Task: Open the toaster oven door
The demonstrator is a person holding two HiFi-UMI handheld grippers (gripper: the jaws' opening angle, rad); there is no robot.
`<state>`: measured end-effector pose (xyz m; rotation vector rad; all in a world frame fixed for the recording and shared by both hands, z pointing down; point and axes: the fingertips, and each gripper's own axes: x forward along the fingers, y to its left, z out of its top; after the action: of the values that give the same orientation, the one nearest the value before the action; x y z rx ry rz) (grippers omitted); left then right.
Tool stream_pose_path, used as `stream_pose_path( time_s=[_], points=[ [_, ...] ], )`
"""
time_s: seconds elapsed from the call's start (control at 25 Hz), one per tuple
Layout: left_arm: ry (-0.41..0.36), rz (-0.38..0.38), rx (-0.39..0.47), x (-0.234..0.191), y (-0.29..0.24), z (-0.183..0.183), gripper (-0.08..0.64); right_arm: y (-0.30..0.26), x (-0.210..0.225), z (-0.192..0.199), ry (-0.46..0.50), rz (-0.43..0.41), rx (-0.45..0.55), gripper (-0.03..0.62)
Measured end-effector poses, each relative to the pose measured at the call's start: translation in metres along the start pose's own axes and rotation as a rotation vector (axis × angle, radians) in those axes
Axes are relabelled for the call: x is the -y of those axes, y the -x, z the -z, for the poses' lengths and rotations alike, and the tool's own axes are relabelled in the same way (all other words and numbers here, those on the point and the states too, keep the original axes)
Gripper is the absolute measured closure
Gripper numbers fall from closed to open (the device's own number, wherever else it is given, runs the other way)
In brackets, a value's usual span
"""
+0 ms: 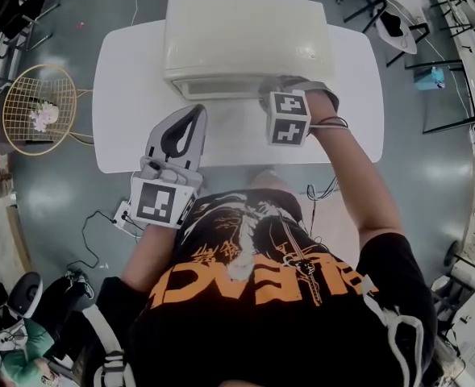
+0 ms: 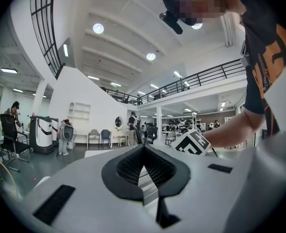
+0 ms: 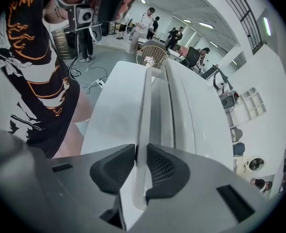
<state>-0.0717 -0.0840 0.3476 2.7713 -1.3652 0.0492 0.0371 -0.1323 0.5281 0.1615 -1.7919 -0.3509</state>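
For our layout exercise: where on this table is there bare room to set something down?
Bare tabletop left and right of the toaster oven. Crowded in front: right gripper clamps the door handle, left gripper over the near-left edge.

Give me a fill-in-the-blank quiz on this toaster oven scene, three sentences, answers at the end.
1. The right gripper has its jaws closed on the oven door's ____.
2. The left gripper is ____, with nothing between its jaws.
3. The toaster oven stands on a white ____.

Missing words: handle; shut; table.
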Motion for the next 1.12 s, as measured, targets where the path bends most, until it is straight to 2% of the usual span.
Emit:
stream_pose_path(
  time_s=[0.36,0.48,0.6,0.8,0.84,0.92,1.04,1.12],
  points=[
    [0.009,0.006,-0.019,-0.001,-0.004,0.025,0.540,0.000,-0.006,0.000,-0.007,0.035,0.023,0.502],
    [0.020,-0.009,-0.037,-0.008,-0.005,0.045,0.535,0.000,-0.011,0.000,-0.015,0.024,0.030,0.503],
    [0.070,-0.052,-0.092,-0.022,-0.002,0.078,0.438,0.001,-0.017,-0.001,-0.030,0.000,0.040,0.503],
    [0.144,-0.130,-0.166,-0.049,0.006,0.117,0.422,0.002,-0.019,-0.003,-0.013,0.020,0.047,0.503],
    [0.130,-0.139,-0.166,-0.053,0.007,0.118,0.420,0.001,-0.021,-0.003,-0.011,0.020,0.047,0.503],
    [0.045,-0.136,-0.162,-0.058,0.004,0.112,0.414,0.001,-0.026,-0.003,-0.011,0.014,0.050,0.505],
    [-0.168,-0.072,-0.180,-0.058,-0.008,0.104,0.401,0.002,-0.033,-0.002,-0.020,-0.007,0.060,0.506],
    [-0.306,-0.003,-0.224,-0.057,-0.016,0.108,0.399,0.002,-0.036,-0.002,-0.022,-0.013,0.065,0.506]
  ],
)
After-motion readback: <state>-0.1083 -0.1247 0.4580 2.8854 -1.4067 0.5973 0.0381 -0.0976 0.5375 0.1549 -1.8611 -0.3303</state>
